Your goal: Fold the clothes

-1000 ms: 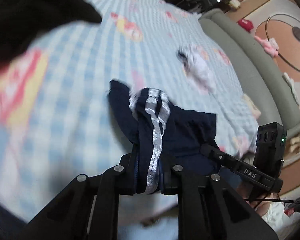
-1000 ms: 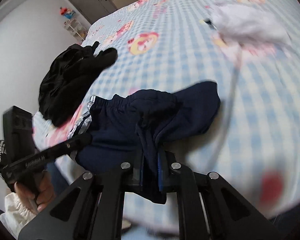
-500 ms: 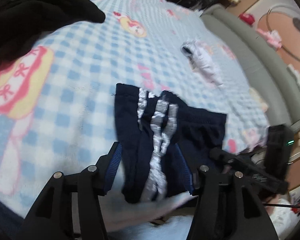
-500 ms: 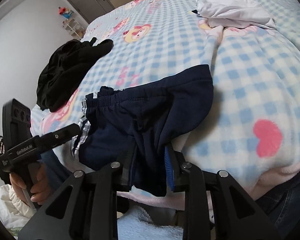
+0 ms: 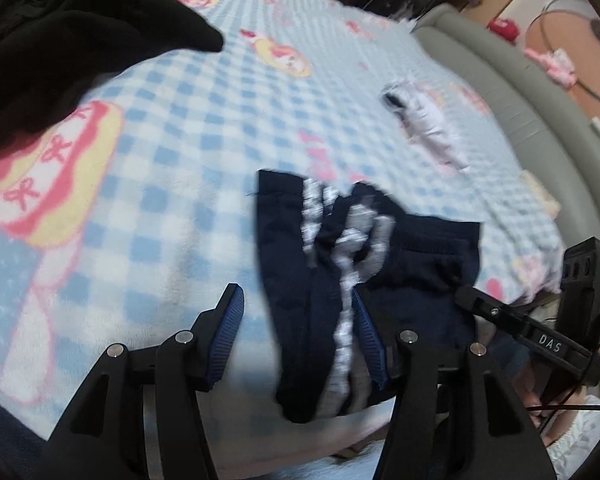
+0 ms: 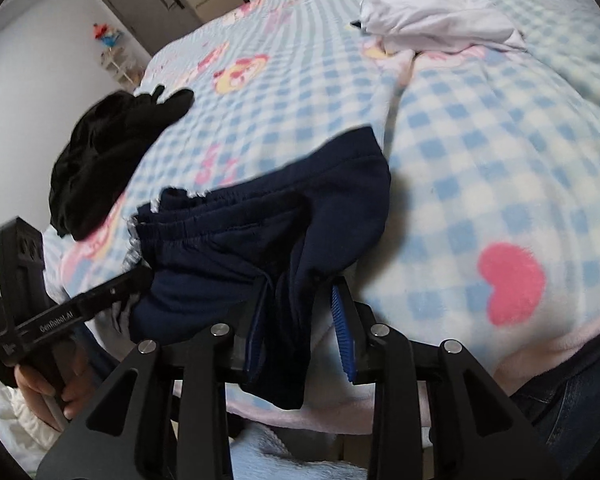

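Note:
Navy shorts (image 5: 380, 264) with a silver-white side stripe (image 5: 346, 264) lie bunched at the near edge of the bed. In the right wrist view the shorts (image 6: 260, 232) hang over that edge. My left gripper (image 5: 296, 320) is open, with the striped side of the shorts lying between its jaws. My right gripper (image 6: 300, 312) is open too, and a navy fold hangs loose between its blue pads (image 6: 342, 328). Each gripper shows in the other's view, to the side of the shorts.
A blue checked blanket (image 5: 180, 160) with cartoon prints covers the bed. A black garment pile (image 5: 60, 40) lies at the left, also in the right wrist view (image 6: 108, 152). A white garment (image 6: 440, 20) lies farther back. A grey padded bed edge (image 5: 520, 100) runs along the right.
Both grippers were shut on the shorts a second ago and have opened. The shorts dropped from being held up and now lie on the bed edge.

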